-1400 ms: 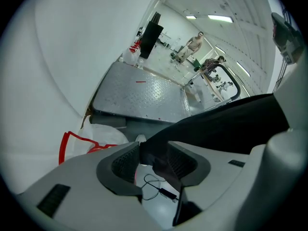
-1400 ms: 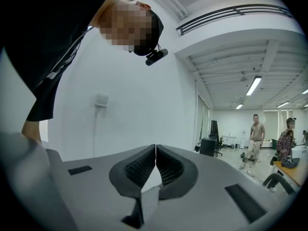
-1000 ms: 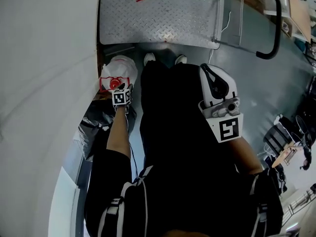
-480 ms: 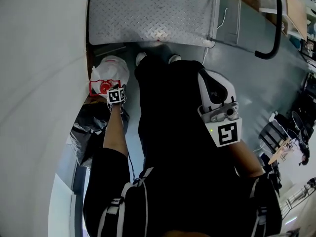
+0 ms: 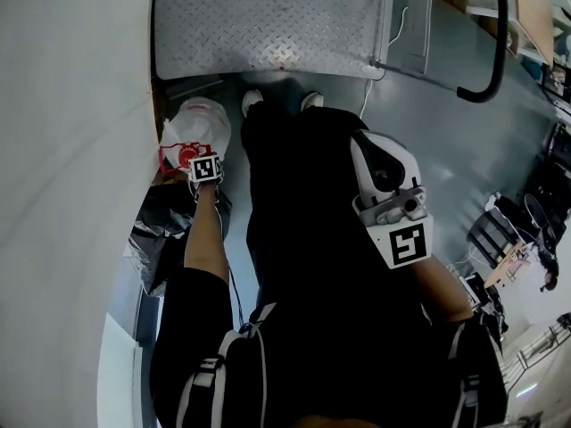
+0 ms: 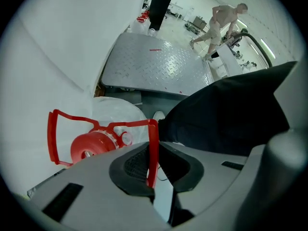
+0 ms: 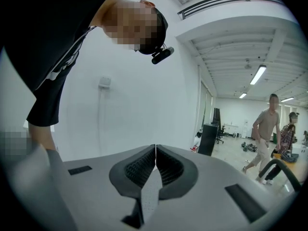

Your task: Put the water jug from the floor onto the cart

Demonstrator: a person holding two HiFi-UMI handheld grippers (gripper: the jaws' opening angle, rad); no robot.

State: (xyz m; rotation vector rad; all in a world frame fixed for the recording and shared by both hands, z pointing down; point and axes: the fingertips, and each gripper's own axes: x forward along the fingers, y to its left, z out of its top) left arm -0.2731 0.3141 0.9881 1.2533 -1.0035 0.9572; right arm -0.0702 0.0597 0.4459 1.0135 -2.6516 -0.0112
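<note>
Person bent over at the wall, both grippers in hand. Water jug [image 5: 202,121] is on the grey floor [image 5: 428,141], tucked against the white wall [image 5: 71,168], just beside the near edge of the cart's tread-plate deck [image 5: 268,25] and not on it. Crumpled dark plastic [image 5: 165,230] lies on the jug's near side. Left gripper [image 6: 154,153] points steeply down at the jug's top. Its jaws have just been closing and now pinch one bar of the red carry handle [image 6: 153,131], the red cap [image 6: 89,148] just beside (the clear body shows beyond it). Right gripper [image 7: 155,153] is held off to the person's right, well apart from the jug, pads pressed together with nothing between them. The person's shoes [image 5: 252,101] touch the deck's edge.
</note>
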